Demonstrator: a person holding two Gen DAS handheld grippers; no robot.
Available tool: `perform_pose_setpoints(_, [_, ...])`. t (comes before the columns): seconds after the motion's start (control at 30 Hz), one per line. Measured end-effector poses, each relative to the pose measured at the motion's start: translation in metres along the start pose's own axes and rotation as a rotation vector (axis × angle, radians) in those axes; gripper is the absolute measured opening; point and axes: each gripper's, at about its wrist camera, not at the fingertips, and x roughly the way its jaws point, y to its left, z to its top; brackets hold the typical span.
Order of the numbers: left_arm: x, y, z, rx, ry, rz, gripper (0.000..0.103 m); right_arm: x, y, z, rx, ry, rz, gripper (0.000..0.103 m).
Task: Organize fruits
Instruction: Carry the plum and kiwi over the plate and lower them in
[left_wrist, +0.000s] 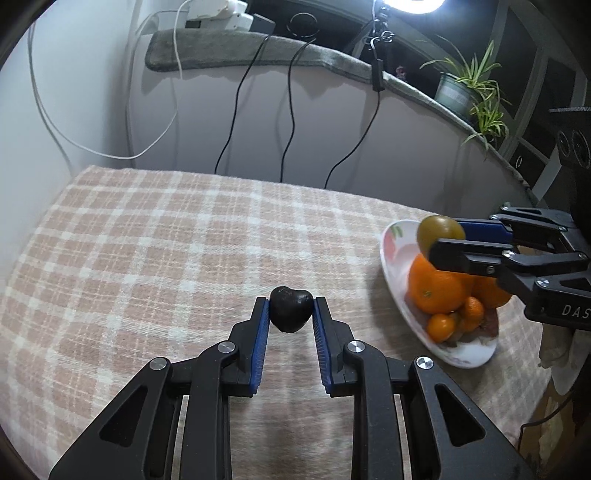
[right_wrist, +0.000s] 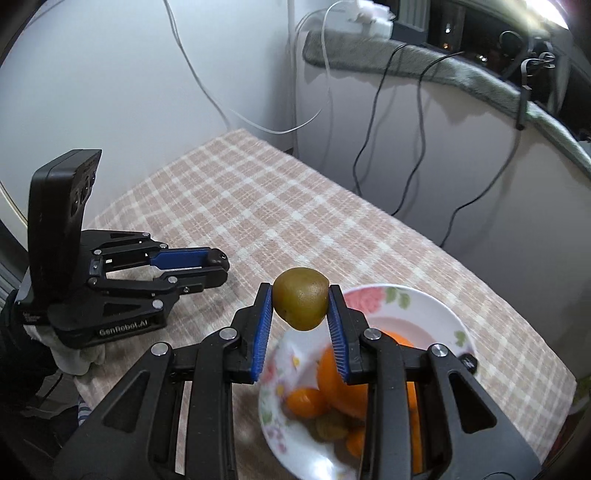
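My left gripper (left_wrist: 291, 308) is shut on a dark, heart-shaped fruit (left_wrist: 290, 308) and holds it over the checked tablecloth (left_wrist: 166, 240). My right gripper (right_wrist: 301, 301) is shut on a green-brown kiwi (right_wrist: 301, 298) and holds it above the near rim of a white floral plate (right_wrist: 424, 306). The plate holds large oranges (right_wrist: 336, 373), small mandarins (right_wrist: 304, 400) and a greenish fruit (right_wrist: 330, 424). In the left wrist view the right gripper (left_wrist: 443, 240) with the kiwi (left_wrist: 439, 230) hangs over the plate (left_wrist: 395, 258) at the right. In the right wrist view the left gripper (right_wrist: 221, 267) is at the left.
Black and white cables (left_wrist: 288, 110) hang down the wall behind the table. A potted plant (left_wrist: 461, 88) stands on the grey-covered ledge at the back right. The table's right edge (left_wrist: 535, 387) runs just past the plate.
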Motion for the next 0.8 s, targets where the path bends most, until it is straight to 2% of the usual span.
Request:
perform_pose_setpoints(0.4, [-0.004,-0.030,0.003,0.040,-0.015,-0.040,0.022,-0.051,-0.006,-0.038,0.050,-0.087,-0.036,0.031])
perform_pose_setpoints(0.8, [0.006,-0.065,0.020,0.092,-0.025,-0.071,0.022,-0.064,-0.010,-0.073,0.100,-0.100,-0.021,0.031])
